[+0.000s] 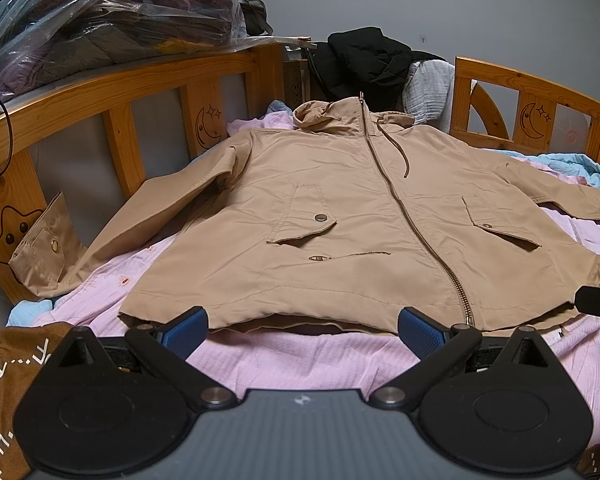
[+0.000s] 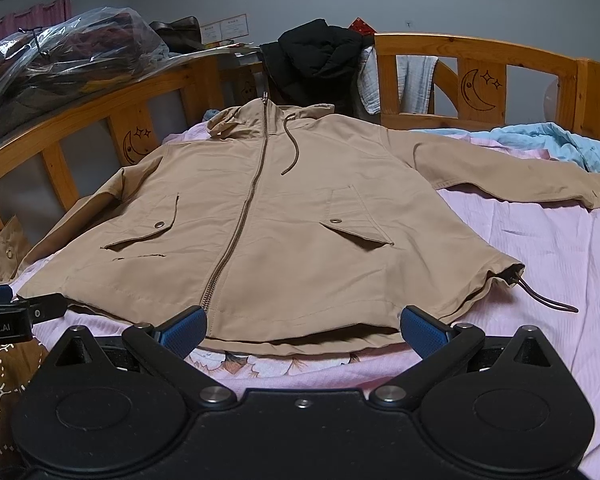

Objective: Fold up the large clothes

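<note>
A tan hooded jacket (image 1: 340, 208) lies front up and zipped on the pink bedsheet (image 1: 300, 356), sleeves spread to both sides; it also shows in the right wrist view (image 2: 300, 220). My left gripper (image 1: 302, 330) is open and empty, its blue pads just short of the jacket's bottom hem, left of the zipper. My right gripper (image 2: 302, 330) is open and empty at the hem right of the zipper. The left sleeve cuff (image 1: 40, 256) leans against the bed rail. A hem drawstring (image 2: 544, 298) trails to the right.
A wooden bed rail (image 1: 120, 92) with moon and star carvings rings the bed. A plastic bag of clothes (image 1: 100, 20) sits on the left rail. A black garment (image 1: 372, 60) hangs at the head. A blue blanket (image 2: 560, 144) lies at right, a brown cloth (image 1: 4, 380) at near left.
</note>
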Demonstrator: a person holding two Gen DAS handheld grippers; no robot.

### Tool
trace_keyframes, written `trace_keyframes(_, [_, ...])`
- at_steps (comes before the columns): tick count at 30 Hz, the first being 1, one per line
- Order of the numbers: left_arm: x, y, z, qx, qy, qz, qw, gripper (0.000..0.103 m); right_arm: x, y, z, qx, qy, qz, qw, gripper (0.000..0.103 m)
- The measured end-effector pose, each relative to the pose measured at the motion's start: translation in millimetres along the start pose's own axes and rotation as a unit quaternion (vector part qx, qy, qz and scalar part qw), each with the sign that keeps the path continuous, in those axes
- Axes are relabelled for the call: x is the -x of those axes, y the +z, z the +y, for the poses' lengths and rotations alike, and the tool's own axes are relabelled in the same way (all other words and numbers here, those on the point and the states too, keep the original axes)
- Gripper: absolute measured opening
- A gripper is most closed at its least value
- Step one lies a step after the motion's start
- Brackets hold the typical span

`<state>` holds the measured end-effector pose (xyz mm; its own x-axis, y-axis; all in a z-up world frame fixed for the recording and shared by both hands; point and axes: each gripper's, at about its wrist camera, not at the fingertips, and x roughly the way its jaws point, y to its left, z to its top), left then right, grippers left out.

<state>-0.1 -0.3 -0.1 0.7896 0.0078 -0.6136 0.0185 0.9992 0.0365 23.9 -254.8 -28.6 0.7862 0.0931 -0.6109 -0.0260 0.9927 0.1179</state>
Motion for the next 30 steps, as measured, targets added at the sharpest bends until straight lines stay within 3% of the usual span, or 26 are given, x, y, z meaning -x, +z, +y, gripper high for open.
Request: trace_keyframes(30, [-0.4, 0.2, 0.2, 0.000, 0.000, -0.001, 1.0000, 0.102, -0.8, 0.8, -2.8, -0.007, 0.002, 0.003, 1.000, 0.103])
